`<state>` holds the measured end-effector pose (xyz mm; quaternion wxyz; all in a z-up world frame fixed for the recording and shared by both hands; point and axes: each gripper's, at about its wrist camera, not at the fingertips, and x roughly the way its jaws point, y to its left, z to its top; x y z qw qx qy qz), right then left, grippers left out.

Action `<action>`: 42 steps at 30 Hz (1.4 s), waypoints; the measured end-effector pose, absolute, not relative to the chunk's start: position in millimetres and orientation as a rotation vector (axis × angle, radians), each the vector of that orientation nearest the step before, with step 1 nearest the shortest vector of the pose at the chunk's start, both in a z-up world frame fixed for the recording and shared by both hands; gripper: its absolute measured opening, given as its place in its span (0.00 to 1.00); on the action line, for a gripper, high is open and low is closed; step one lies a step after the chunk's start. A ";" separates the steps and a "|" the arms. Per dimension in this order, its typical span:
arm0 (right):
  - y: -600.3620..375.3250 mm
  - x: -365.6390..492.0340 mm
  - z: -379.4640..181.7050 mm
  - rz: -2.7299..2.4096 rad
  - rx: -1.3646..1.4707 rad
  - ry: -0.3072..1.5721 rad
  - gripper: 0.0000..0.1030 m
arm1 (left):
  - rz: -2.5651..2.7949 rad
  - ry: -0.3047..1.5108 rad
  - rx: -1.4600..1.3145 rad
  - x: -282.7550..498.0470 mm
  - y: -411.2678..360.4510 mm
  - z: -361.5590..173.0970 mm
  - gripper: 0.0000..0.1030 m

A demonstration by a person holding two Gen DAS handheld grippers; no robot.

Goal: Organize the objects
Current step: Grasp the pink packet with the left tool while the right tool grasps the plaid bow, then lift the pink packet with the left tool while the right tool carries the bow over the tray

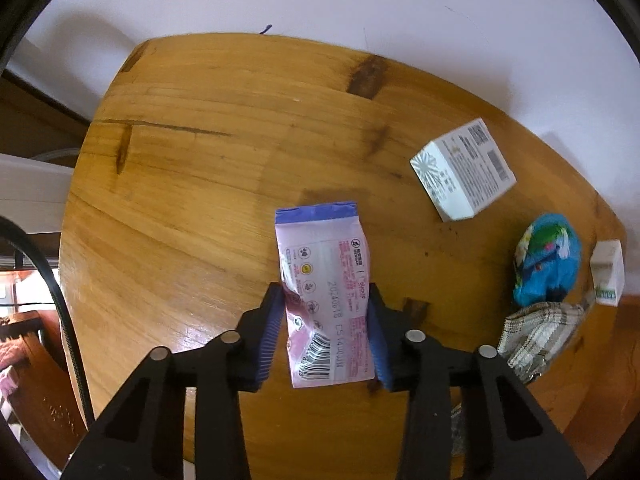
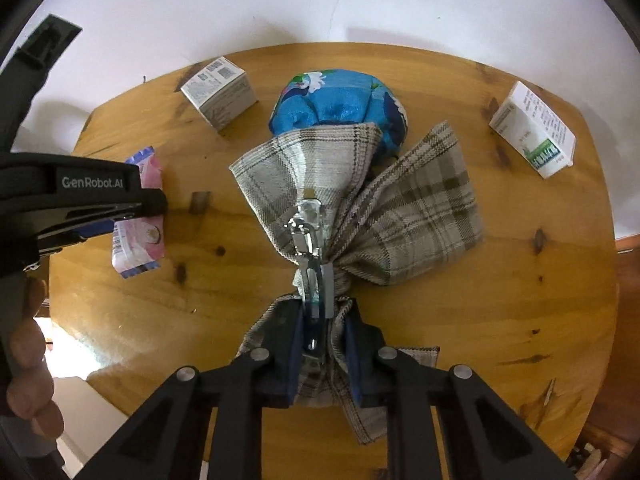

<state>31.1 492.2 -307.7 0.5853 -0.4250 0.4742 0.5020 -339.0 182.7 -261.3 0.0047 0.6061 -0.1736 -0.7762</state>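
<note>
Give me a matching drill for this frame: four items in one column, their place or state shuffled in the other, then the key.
Items
1. pink packet
2. plaid cloth
3. blue bundle
4. green-labelled box

States
A. lying on the table, far right in the right wrist view
B. between the left gripper fingers
C. pinched with a metal clip in the right gripper
D. on the table behind the cloth, next to a grey-printed box

Pairs: 1-B, 2-C, 3-D, 4-A
</note>
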 end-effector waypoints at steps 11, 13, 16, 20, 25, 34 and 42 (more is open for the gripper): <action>442.3 40.1 -246.9 1.232 -0.873 1.096 0.18 | -2.496 -0.522 1.886 -309.5 172.1 -229.1 0.30; 430.2 34.0 -232.5 1.251 -0.847 1.089 0.18 | -2.528 -0.536 1.865 -300.7 171.5 -216.5 0.30; 415.8 43.8 -208.5 1.286 -0.808 1.070 0.18 | -2.577 -0.560 1.840 -284.7 171.1 -195.5 0.29; 383.7 27.1 -164.9 1.355 -0.754 1.028 0.18 | -2.649 -0.579 1.808 -260.2 156.6 -160.0 0.29; 346.1 17.0 -119.0 1.435 -0.707 0.985 0.18 | -2.783 -0.605 1.769 -234.3 148.2 -102.7 0.29; 292.0 -20.5 -69.0 1.568 -0.656 0.947 0.18 | -3.006 -0.631 1.736 -150.4 135.4 -32.7 0.29; 253.6 -55.9 -55.8 1.659 -0.666 0.963 0.18 | -3.088 -0.777 1.652 -79.1 105.3 -1.6 0.30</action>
